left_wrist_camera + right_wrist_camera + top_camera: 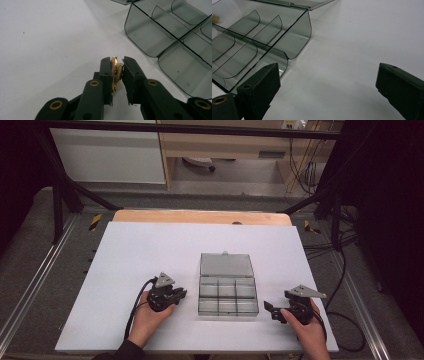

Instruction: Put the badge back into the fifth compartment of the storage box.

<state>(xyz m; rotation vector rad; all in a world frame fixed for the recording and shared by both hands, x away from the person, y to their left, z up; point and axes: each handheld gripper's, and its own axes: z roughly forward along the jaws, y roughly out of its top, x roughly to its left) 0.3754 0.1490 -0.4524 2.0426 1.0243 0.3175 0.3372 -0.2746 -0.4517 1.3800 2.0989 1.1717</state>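
Left tongs [117, 68] clamped nearly shut, right tongs [329, 82] spread wide, seemingly low

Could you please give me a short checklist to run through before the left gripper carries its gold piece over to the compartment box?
1. Gold piece clamped in left gripper: ok.
2. Compartment box lid open: ok.
3. Compartments nearest the left gripper free: ok.
4. Right gripper open and clear of the box: ok.
5. Grip firm enough for the lift: cannot tell.
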